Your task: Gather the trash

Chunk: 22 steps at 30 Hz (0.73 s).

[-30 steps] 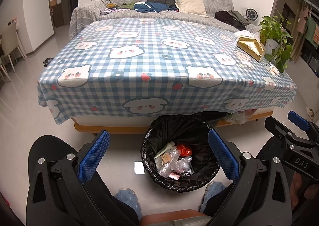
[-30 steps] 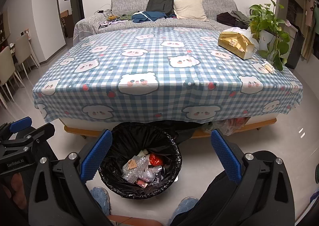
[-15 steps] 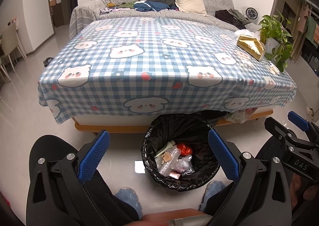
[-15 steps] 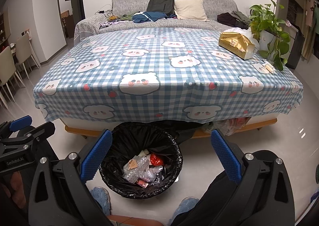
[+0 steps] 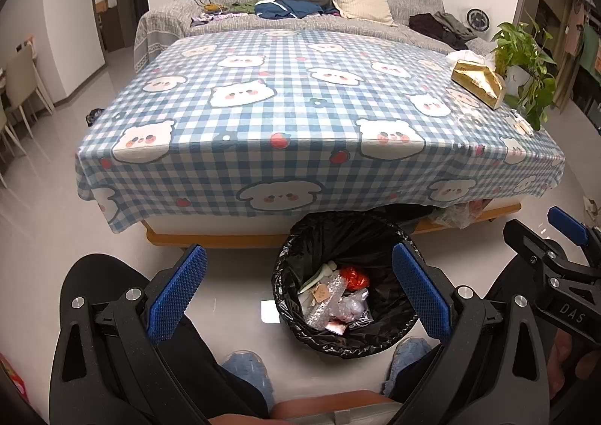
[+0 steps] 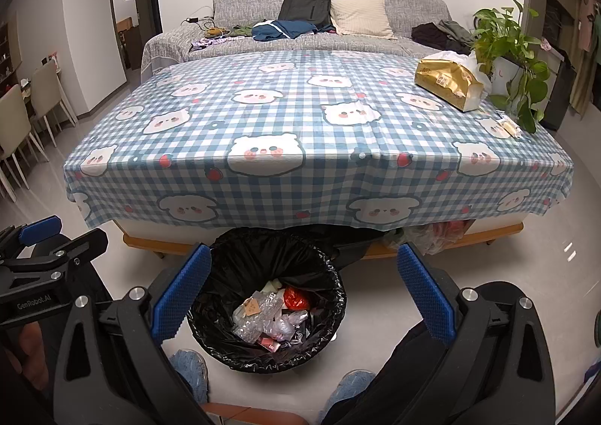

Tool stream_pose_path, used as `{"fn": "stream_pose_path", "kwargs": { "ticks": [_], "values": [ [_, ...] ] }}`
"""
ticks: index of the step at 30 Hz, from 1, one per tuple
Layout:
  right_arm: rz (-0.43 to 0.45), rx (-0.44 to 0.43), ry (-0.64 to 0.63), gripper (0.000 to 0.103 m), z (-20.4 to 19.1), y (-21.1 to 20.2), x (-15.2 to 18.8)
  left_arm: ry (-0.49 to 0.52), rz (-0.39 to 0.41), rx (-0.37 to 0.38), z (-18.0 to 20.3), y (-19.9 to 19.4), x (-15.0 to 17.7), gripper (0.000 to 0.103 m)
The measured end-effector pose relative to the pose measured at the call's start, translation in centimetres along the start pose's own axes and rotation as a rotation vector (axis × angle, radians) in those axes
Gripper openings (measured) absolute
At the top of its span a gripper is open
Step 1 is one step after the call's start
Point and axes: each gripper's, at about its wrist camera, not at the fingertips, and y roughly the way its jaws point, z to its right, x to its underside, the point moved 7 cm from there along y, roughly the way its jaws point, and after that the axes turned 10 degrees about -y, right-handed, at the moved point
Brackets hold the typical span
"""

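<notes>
Right wrist view: trash (image 6: 274, 316) is seen already lying in the black-lined bin (image 6: 225, 342) at 6 o'clock. Both the left gripper (image 5: 300, 293) and right gripper (image 6: 300, 293) are held spread and empty; on the table (image 6: 300, 177), only a small wrapper (image 6: 507, 124) at 3 o'clock is judged possibly left.

Even indoor light, moderately bright, source overhead and out of frame. Glossy floor (image 5: 233, 297) throws back small white rectangular glare beside bin liner (image 5: 296, 248); second glint on floor at far right (image 6: 569, 248). Soft shadow under checked tablecloth (image 6: 300, 147) edge. Strong fisheye bending: walls, doorway curve; dark vignette fills corners. Centre sharp; near gripper fingers (image 5: 176, 290) slightly soft. Gold tissue pack (image 6: 449, 85) gleams.
</notes>
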Motion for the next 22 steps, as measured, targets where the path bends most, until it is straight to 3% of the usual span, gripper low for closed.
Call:
{"fn": "stream_pose_path", "kwargs": {
  "ticks": [22],
  "values": [
    [0.0,0.0,-0.001,0.095,0.1,0.03,0.02,0.012,-0.015,0.031,0.85,0.28,0.24,0.097]
  ]
}}
